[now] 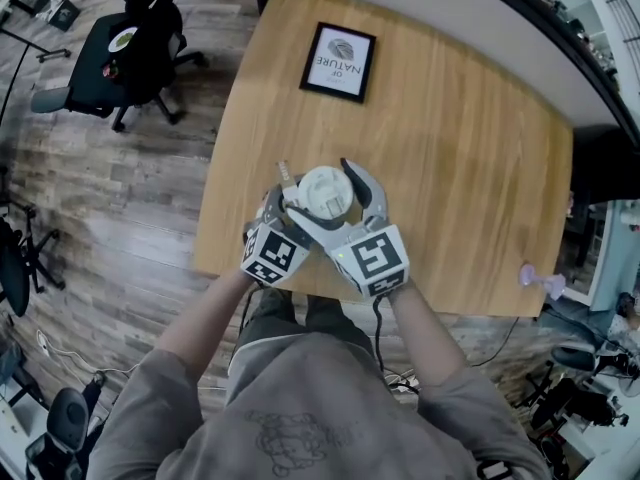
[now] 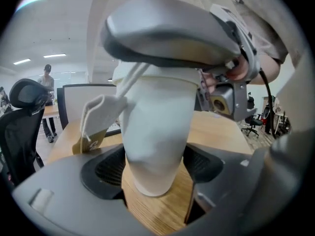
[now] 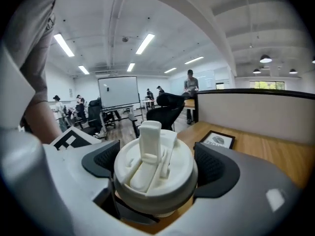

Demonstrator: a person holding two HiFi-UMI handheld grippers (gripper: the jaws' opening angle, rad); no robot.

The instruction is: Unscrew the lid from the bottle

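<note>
The bottle (image 2: 157, 132) stood upright on the surface (image 1: 450, 188), near its 6 o'clock edge. It might have spun or tipped under a twist if the left gripper (image 2: 155, 166), in from 7 o'clock with fingers clamped on the body, slipped. The right gripper (image 3: 156, 167) came from 5 o'clock, tilted slightly down. Its fingers stood wide around the lid (image 3: 147, 178), apparently not pressing. An off-centre closure could catch the spout (image 3: 149, 141).
</note>
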